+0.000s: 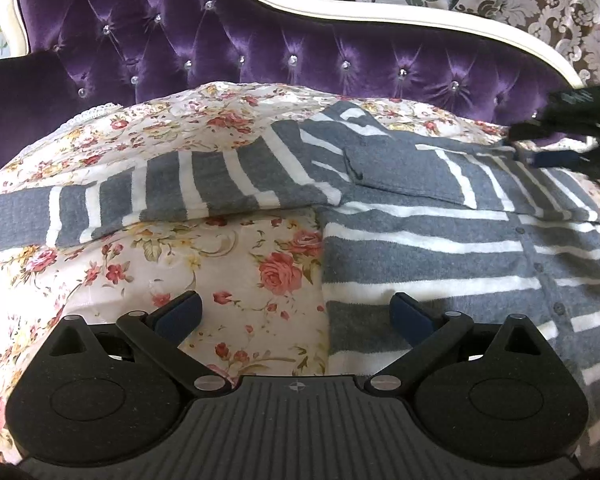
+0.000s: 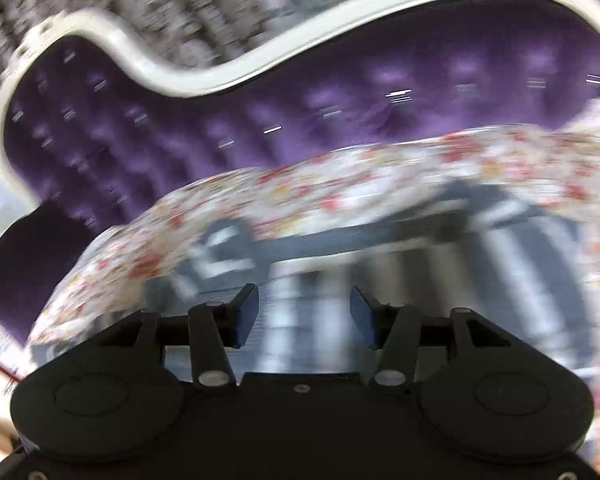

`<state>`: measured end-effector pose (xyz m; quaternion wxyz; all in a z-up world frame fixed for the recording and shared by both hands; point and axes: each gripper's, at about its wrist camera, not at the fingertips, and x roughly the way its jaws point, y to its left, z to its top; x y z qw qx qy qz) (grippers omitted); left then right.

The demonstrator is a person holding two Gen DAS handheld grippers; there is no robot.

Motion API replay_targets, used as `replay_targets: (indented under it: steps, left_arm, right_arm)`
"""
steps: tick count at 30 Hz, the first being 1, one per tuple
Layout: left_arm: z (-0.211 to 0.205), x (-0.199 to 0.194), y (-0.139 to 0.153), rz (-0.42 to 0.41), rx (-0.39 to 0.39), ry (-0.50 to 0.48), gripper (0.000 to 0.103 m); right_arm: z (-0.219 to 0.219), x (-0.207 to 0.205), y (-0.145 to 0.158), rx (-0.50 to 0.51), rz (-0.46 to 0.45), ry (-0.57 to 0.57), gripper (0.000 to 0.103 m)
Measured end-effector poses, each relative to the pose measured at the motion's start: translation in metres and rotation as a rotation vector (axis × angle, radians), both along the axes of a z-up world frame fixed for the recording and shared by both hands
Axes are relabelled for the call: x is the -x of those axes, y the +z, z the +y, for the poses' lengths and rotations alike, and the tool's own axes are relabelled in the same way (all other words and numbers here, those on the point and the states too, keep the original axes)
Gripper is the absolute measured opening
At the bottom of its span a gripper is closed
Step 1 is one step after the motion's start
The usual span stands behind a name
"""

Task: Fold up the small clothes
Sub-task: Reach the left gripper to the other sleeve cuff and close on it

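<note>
- Left wrist view: grey-and-white striped cardigan [image 1: 440, 236] lies flat on the floral bedspread [image 1: 204, 256], button placket facing up.
- One sleeve [image 1: 140, 196] runs straight out from the cardigan body across the bedspread; the other sleeve is folded over the chest, cuff near the collar.
- Left gripper [image 1: 296, 312] hangs over the cardigan's side edge, jaws wide, nothing between them; one finger above the bedspread, the other above the cardigan's hem area.
- Right gripper [image 1: 556, 152] shows at the cardigan's far shoulder; can't tell its jaw state from here.
- Purple tufted headboard [image 1: 228, 40] stands behind the cardigan.
- Right wrist view: heavy motion blur. Right gripper [image 2: 304, 316] is over the cardigan [image 2: 380, 280], jaws apart, empty. Bedspread [image 2: 340, 176] rings the cardigan, headboard [image 2: 340, 100] beyond.
</note>
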<state>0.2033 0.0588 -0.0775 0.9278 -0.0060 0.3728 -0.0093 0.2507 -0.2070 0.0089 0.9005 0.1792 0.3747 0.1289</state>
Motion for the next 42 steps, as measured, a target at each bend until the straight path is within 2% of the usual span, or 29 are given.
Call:
replay_targets:
  steps: [5, 8, 11, 15, 18, 20, 22, 23, 27, 31, 35, 42]
  left_arm:
    - [-0.003, -0.001, -0.003, -0.002, -0.018, 0.003, 0.102]
    - [-0.001, -0.001, -0.004, -0.007, -0.01, 0.006, 0.102]
    - [-0.001, -0.001, -0.005, -0.017, -0.01, 0.006, 0.102]
    - [-0.002, 0.001, -0.007, -0.037, -0.006, 0.019, 0.103]
    - [-0.002, 0.001, -0.008, -0.05, 0.005, 0.041, 0.103]
    - [-0.003, 0.0, -0.007, -0.05, 0.0, 0.047, 0.103]
    - [-0.003, 0.0, -0.007, -0.046, -0.003, 0.046, 0.103]
    - [-0.002, 0.0, -0.007, -0.045, -0.003, 0.042, 0.103]
    - [0.002, -0.003, -0.005, -0.032, 0.005, 0.02, 0.102]
    - [0.008, -0.007, 0.004, 0.003, 0.028, 0.026, 0.101]
    - [0.035, -0.012, 0.02, 0.022, 0.111, 0.076, 0.101]
    - [0.103, -0.02, 0.049, -0.001, 0.118, 0.211, 0.101]
  right_arm:
    - [-0.062, 0.007, -0.019, 0.038, 0.059, -0.18, 0.059]
    - [-0.082, 0.013, -0.032, 0.055, 0.091, -0.235, 0.059]
    - [-0.085, 0.028, -0.031, 0.069, 0.049, -0.259, 0.059]
    - [-0.069, 0.058, -0.011, 0.121, -0.076, -0.277, 0.062]
    - [-0.049, 0.08, 0.0, 0.158, -0.137, -0.261, 0.077]
    - [-0.038, 0.085, 0.004, 0.18, -0.169, -0.25, 0.081]
    - [-0.027, 0.094, 0.007, 0.198, -0.203, -0.234, 0.095]
    - [-0.021, 0.097, 0.008, 0.207, -0.219, -0.213, 0.098]
    - [-0.004, 0.101, 0.014, 0.191, -0.254, -0.078, 0.099]
    - [0.001, 0.103, 0.013, 0.146, -0.282, -0.022, 0.099]
    - [0.004, 0.107, 0.018, 0.156, -0.316, 0.005, 0.099]
    - [-0.001, 0.11, 0.021, 0.07, -0.315, 0.032, 0.099]
